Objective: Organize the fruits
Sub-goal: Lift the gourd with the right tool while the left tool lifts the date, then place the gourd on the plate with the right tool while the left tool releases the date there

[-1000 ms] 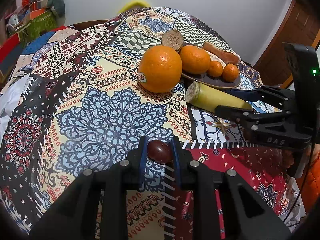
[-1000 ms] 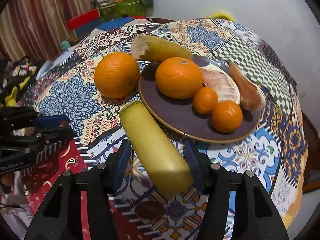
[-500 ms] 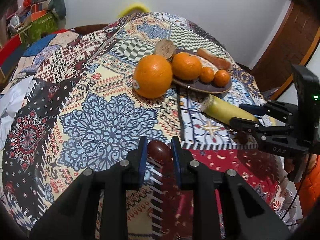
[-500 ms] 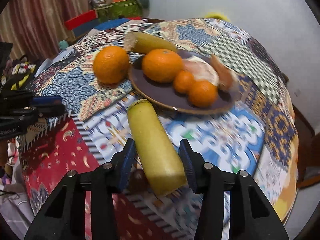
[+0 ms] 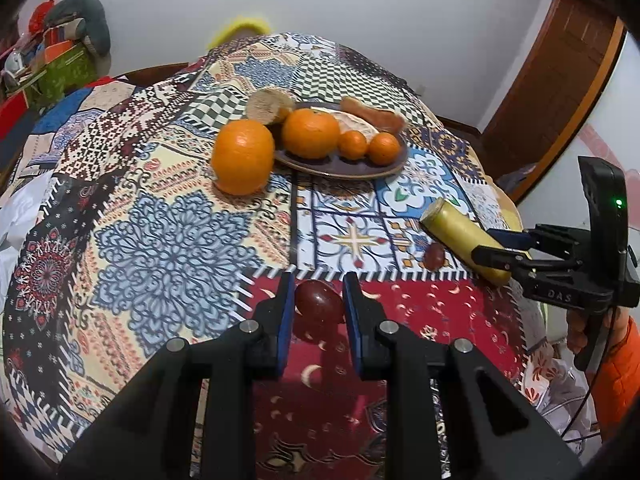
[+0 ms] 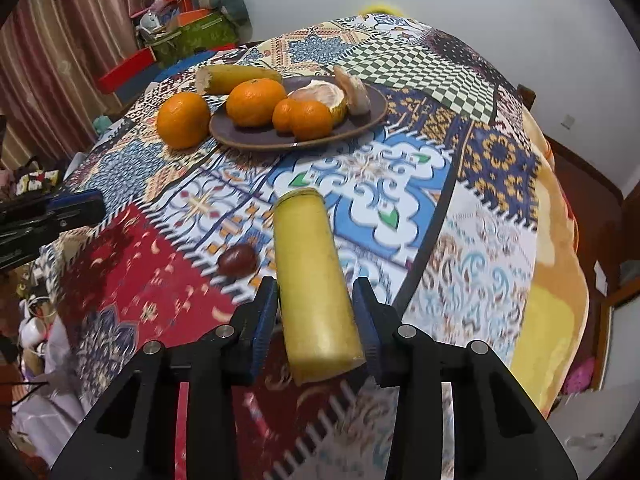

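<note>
Both of your hands have pulled back from the plate [image 5: 340,168] since a second ago: the fruit on it looks farther off in both views, and your banana piece [image 6: 316,292], which lay beside the plate rim, now hangs over the blue-and-white patch nearer the table edge. Going left to right in the left view: the big orange [image 5: 242,156] sits on the cloth just left of the plate, then the plate with three more oranges, a peeled segment and a brownish piece, with another banana stub at its far rim. Nearer you, your left gripper [image 5: 318,300] is pressed tight on a date [image 5: 318,302], pinching it at its sides over the red patch; it is small, smooth and likely a bit slippery, so keep that hold across its middle. A second date [image 5: 434,256] lies loose on the cloth to the right. Farthest right, your right gripper [image 6: 316,312] has the banana piece between its pads, and the jaws are closing on it. That piece is soft and bruises easily, so grip the thick middle lightly rather than the cut end.
</note>
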`<state>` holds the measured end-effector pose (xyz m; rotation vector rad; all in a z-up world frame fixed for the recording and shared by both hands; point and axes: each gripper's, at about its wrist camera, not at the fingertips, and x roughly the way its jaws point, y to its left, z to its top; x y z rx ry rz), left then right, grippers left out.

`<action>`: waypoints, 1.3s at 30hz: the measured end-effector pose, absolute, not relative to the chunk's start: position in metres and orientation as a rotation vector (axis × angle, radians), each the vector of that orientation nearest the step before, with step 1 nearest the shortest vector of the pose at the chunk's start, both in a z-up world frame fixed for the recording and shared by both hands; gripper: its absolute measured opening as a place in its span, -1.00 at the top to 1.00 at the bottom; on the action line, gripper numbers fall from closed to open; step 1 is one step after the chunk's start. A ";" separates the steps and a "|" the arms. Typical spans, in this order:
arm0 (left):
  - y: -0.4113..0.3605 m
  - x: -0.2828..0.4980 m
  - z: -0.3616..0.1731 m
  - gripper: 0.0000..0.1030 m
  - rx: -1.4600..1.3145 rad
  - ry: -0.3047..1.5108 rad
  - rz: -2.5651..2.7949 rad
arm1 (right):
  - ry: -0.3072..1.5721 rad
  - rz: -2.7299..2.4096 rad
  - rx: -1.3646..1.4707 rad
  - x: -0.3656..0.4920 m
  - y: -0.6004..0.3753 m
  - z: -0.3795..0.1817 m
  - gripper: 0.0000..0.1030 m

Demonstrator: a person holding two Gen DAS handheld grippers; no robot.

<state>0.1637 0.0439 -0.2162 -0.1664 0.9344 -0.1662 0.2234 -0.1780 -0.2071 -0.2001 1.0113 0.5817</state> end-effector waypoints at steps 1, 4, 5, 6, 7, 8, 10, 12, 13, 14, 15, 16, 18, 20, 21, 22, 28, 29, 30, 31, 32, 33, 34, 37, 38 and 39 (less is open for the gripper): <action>0.042 0.163 -0.217 0.54 -0.165 0.937 -0.169 | 1.013 0.586 -0.191 0.218 -0.180 -0.207 0.33; 0.037 0.162 -0.218 0.54 -0.164 0.944 -0.179 | 1.020 0.593 -0.171 0.214 -0.183 -0.210 0.32; 0.036 0.163 -0.218 0.54 -0.163 0.946 -0.182 | 1.021 0.592 -0.160 0.214 -0.184 -0.210 0.32; 0.035 0.163 -0.219 0.54 -0.163 0.948 -0.185 | 1.026 0.592 -0.144 0.216 -0.186 -0.210 0.32; 0.034 0.163 -0.219 0.54 -0.162 0.949 -0.187 | 1.028 0.592 -0.136 0.219 -0.185 -0.210 0.32; 0.033 0.164 -0.219 0.54 -0.160 0.949 -0.188 | 1.023 0.586 -0.130 0.222 -0.185 -0.210 0.32; 0.032 0.165 -0.219 0.54 -0.159 0.950 -0.191 | 1.017 0.581 -0.135 0.227 -0.181 -0.209 0.31; 0.031 0.167 -0.220 0.54 -0.159 0.953 -0.193 | 1.011 0.585 -0.151 0.235 -0.175 -0.209 0.31; 0.031 0.168 -0.221 0.54 -0.159 0.955 -0.192 | 1.011 0.589 -0.160 0.240 -0.172 -0.210 0.31; 0.031 0.170 -0.222 0.54 -0.159 0.958 -0.191 | 1.010 0.592 -0.168 0.244 -0.169 -0.212 0.31; 0.031 0.172 -0.223 0.54 -0.161 0.962 -0.190 | 1.010 0.593 -0.172 0.245 -0.168 -0.213 0.31; 0.031 0.173 -0.225 0.54 -0.162 0.966 -0.189 | 1.012 0.596 -0.176 0.248 -0.165 -0.214 0.31; 0.032 0.178 -0.227 0.54 -0.163 0.973 -0.186 | 1.023 0.604 -0.176 0.255 -0.161 -0.220 0.35; 0.033 0.182 -0.228 0.54 -0.162 0.976 -0.182 | 1.015 0.608 -0.178 0.255 -0.159 -0.220 0.35; 0.033 0.185 -0.228 0.54 -0.160 0.975 -0.181 | 1.013 0.610 -0.177 0.256 -0.159 -0.219 0.35; 0.034 0.188 -0.228 0.54 -0.159 0.974 -0.180 | 1.010 0.614 -0.163 0.257 -0.160 -0.217 0.35; 0.034 0.207 -0.220 0.54 -0.155 0.941 -0.172 | 0.933 0.604 -0.102 0.264 -0.170 -0.190 0.35; 0.034 0.211 -0.219 0.54 -0.156 0.934 -0.171 | 0.915 0.604 -0.088 0.266 -0.172 -0.184 0.35; 0.035 0.215 -0.217 0.54 -0.159 0.926 -0.170 | 0.899 0.602 -0.077 0.267 -0.174 -0.178 0.35; 0.035 0.218 -0.215 0.54 -0.160 0.920 -0.168 | 0.878 0.599 -0.068 0.268 -0.176 -0.171 0.35; 0.035 0.222 -0.213 0.54 -0.161 0.912 -0.166 | 0.864 0.595 -0.064 0.269 -0.177 -0.167 0.35; 0.036 0.226 -0.211 0.54 -0.163 0.903 -0.163 | 0.847 0.590 -0.061 0.270 -0.178 -0.162 0.35; 0.036 0.229 -0.209 0.54 -0.167 0.897 -0.162 | 0.828 0.587 -0.058 0.271 -0.179 -0.156 0.35; 0.037 0.242 -0.205 0.54 -0.171 0.878 -0.157 | 0.790 0.583 -0.052 0.277 -0.179 -0.147 0.35; 0.037 0.245 -0.204 0.54 -0.171 0.874 -0.154 | 0.782 0.582 -0.047 0.278 -0.177 -0.145 0.35; 0.037 0.248 -0.204 0.54 -0.171 0.872 -0.153 | 0.773 0.581 -0.041 0.281 -0.176 -0.141 0.35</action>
